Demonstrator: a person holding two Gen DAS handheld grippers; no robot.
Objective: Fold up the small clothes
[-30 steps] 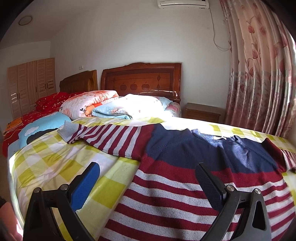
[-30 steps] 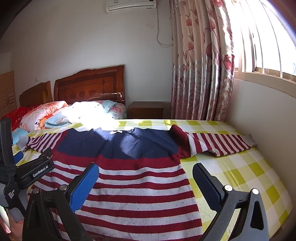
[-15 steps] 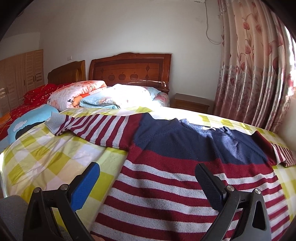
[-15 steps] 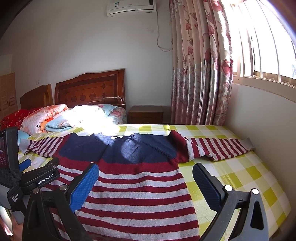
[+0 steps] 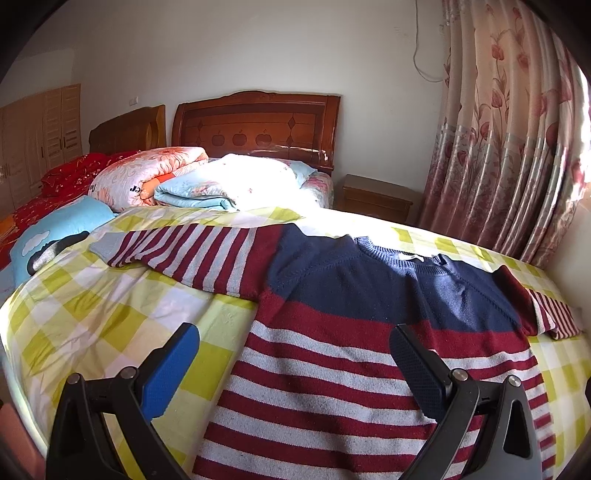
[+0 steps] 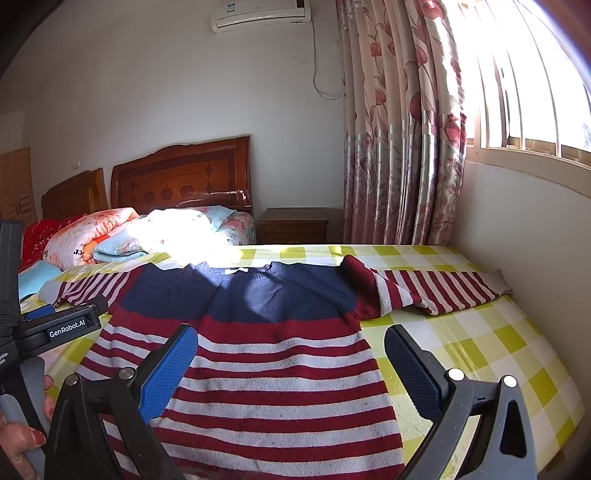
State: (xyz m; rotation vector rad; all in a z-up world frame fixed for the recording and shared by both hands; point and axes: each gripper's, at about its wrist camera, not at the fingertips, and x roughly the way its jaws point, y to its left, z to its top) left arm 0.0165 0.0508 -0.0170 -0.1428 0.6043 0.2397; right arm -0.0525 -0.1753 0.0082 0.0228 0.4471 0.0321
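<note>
Left wrist view: left gripper (image 5: 295, 347) jaws wide apart, nothing between them, hovering over the near part of the bed. One sweater (image 5: 351, 332) lies flat on the checked sheet (image 5: 92, 310), navy yoke, red/grey stripes below. Two sleeves spread out: left sleeve (image 5: 184, 254) runs toward the bed's left edge, right sleeve (image 5: 550, 314) is bunched near the wall. The blue finger sits over bare sheet, the black finger over the sweater's striped body; can't tell if either touches. Two headboards (image 5: 255, 125) behind, side by side. Two folded quilts (image 5: 159, 177) stacked at the head of the bed, one orange floral, one light blue. One nightstand (image 5: 376, 197), one curtain (image 5: 506, 147).

Right wrist view: right gripper (image 6: 291, 347) also fully open and empty, above the sweater's (image 6: 258, 354) lower body. Its blue finger is over the stripes, its black finger over sheet (image 6: 498, 350) just right of the hem. Right sleeve (image 6: 436, 291) reaches almost to the wall, cuff by the bed edge. The left gripper (image 6: 66, 314) shows at the left frame edge, with a hand (image 6: 22, 439) on its handle. One AC unit (image 6: 258, 14) on the wall, one window (image 6: 528, 74) at right.
</note>
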